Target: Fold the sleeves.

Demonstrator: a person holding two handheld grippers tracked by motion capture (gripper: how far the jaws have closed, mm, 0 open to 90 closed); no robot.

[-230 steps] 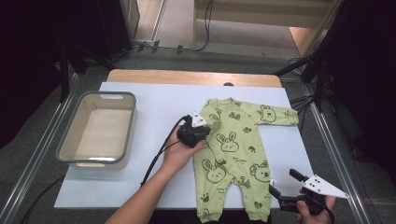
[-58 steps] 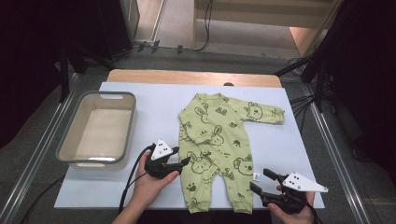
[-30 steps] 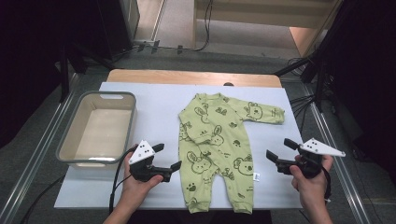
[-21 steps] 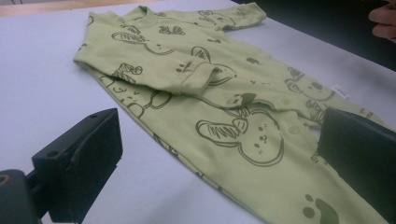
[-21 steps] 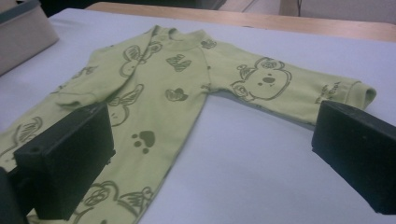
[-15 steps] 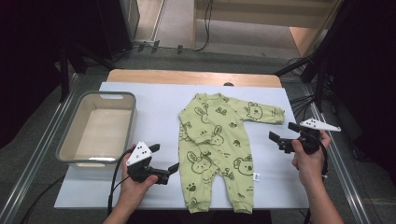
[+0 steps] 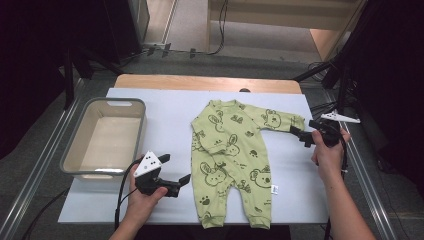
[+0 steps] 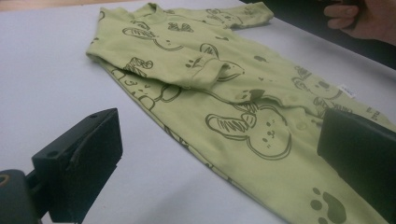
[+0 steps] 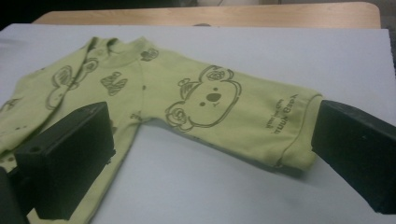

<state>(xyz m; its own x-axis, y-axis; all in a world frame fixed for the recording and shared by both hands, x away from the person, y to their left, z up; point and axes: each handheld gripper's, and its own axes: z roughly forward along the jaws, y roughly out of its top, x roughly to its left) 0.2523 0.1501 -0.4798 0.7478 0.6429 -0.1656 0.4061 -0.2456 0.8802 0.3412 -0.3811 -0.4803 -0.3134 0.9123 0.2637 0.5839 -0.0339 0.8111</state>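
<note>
Green baby suit (image 7: 232,160) lay flat; right claw (image 7: 300,136), jaws apart, faced the outstretched sleeve's cuff (image 9: 299,135) and should pinch it squarely; left claw (image 7: 175,181) waited apart.

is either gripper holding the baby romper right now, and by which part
Nothing is held: the left gripper and right gripper are open beside the green romper.

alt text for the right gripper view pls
The open right gripper points at the outstretched sleeve of a green baby romper lying flat on a white table cover; the cuff sits just inside one black jaw.
</note>
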